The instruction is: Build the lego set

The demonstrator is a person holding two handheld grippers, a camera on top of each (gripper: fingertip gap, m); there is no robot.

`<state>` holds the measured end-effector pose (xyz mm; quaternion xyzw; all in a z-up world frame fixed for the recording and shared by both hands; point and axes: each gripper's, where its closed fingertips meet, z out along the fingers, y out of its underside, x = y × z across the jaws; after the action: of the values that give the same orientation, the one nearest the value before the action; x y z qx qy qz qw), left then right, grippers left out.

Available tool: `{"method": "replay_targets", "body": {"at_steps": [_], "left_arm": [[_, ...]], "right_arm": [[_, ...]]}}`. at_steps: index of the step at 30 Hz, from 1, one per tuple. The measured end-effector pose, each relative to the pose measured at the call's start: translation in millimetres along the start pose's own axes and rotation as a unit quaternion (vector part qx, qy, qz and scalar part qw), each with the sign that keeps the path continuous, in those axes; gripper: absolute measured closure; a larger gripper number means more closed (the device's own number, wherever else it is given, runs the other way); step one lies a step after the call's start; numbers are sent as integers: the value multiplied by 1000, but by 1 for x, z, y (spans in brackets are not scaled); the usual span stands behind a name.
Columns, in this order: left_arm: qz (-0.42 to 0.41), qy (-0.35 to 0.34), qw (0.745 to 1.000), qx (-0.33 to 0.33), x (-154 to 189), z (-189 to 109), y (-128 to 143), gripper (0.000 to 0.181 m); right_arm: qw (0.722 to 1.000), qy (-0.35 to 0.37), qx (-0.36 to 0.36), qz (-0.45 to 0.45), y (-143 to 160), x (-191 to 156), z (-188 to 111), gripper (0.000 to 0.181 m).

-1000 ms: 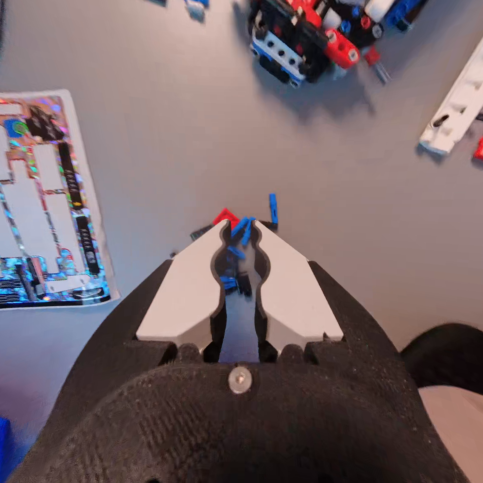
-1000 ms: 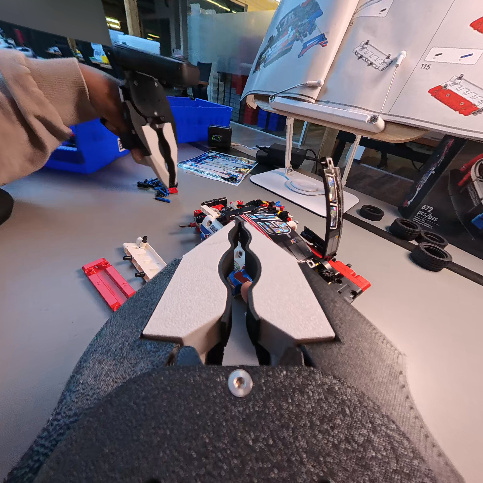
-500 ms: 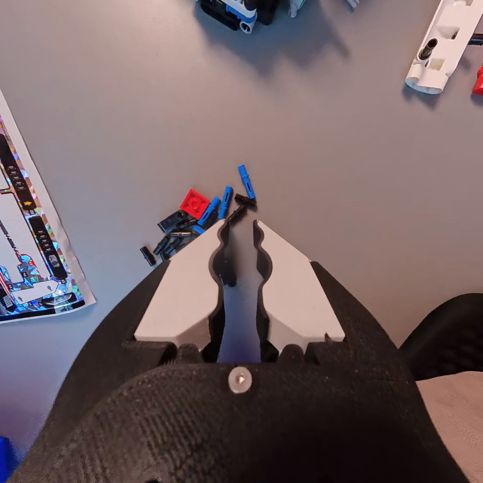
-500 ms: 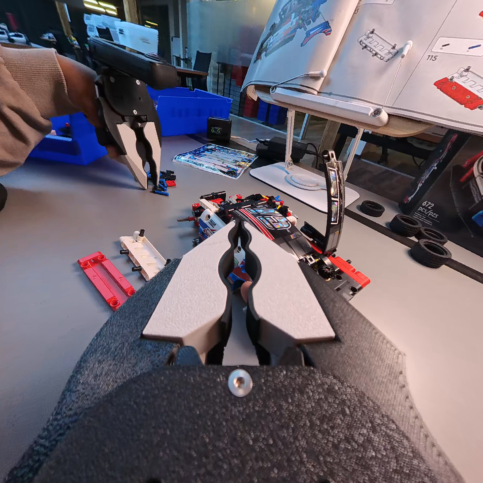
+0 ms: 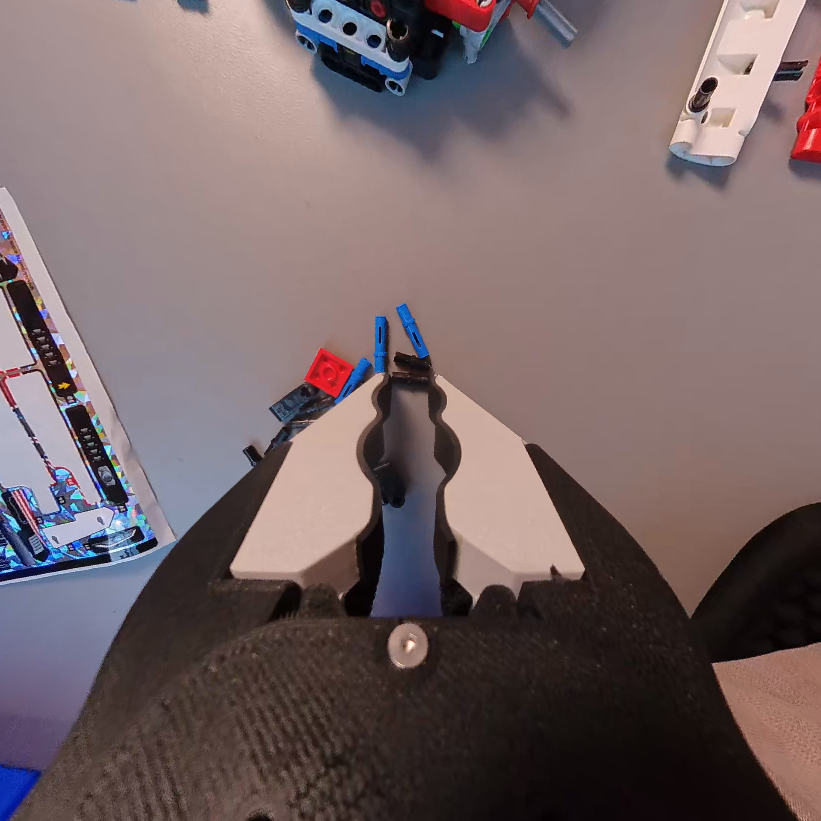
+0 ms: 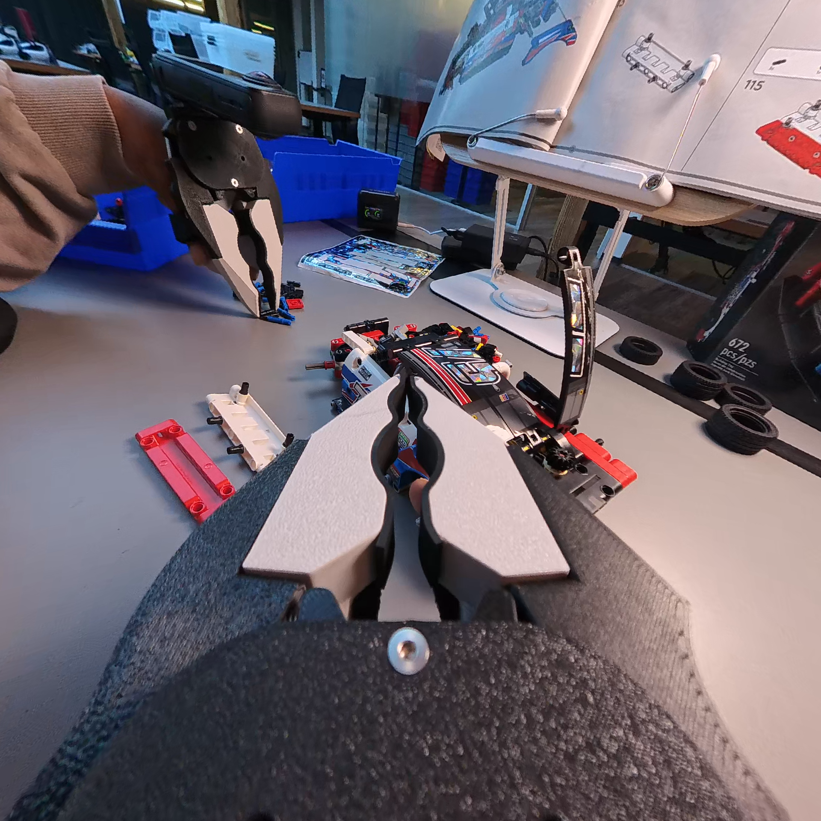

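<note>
My left gripper [image 5: 411, 380] is open, tips down on the table at a small pile of loose pieces. A black pin [image 5: 411, 377] lies across the gap between the tips, with another black pin [image 5: 413, 359] just beyond. Blue pins [image 5: 380, 337] and a red square plate [image 5: 328, 371] lie beside them. The right wrist view shows the left gripper [image 6: 265, 309] standing on the pile. My right gripper [image 6: 406, 382] is shut, nothing visible between its tips, held over the near side of the partly built car [image 6: 462, 377]. The car's end shows in the left wrist view [image 5: 368, 44].
A white panel with black pins [image 6: 249, 422] and a red panel [image 6: 182, 466] lie left of the car. A sticker sheet [image 6: 373, 266], a booklet on a stand [image 6: 622, 66], blue bins [image 6: 328, 177], several tyres [image 6: 737, 422] and a box [image 6: 764, 311] stand behind and to the right. Spacing between my two grippers at the tips: around 25 centimetres.
My left gripper opened wider, drew back from the pile, then came down with its tips either side of a black pin. My right gripper has stayed still over the car.
</note>
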<state>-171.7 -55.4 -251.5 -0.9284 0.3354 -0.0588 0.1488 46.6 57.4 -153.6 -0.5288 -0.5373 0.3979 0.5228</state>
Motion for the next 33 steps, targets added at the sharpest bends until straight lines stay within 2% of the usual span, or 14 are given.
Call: {"method": "replay_targets", "body": {"at_steps": [7,11,13,15,18,22,28,33], "left_arm": [[0,2,1000,-2,1,-1,2,168],[-15,-8,1000,22,0,-16,3,167],[-10,-24,997,73,0,-31,-10,167],[4,-54,987,149,0,-48,-34,167],[17,-53,965,255,24,-64,-71,167],[23,-25,947,319,76,-48,-98,167],[8,16,934,356,138,-18,-122,169],[68,46,951,299,180,14,-126,167]], "right_arm": [[1000,0,-4,-8,1,0,0,181],[1000,3,-1,-12,-1,0,-1,181],[1000,3,-1,-14,-1,1,-1,181],[1000,3,0,-15,-2,0,-1,181],[1000,1,-2,-22,-2,-2,-1,181],[999,-4,-10,-39,2,-6,0,181],[996,-38,-41,-67,16,-24,6,181],[988,-82,-61,-118,26,-48,9,181]]}}
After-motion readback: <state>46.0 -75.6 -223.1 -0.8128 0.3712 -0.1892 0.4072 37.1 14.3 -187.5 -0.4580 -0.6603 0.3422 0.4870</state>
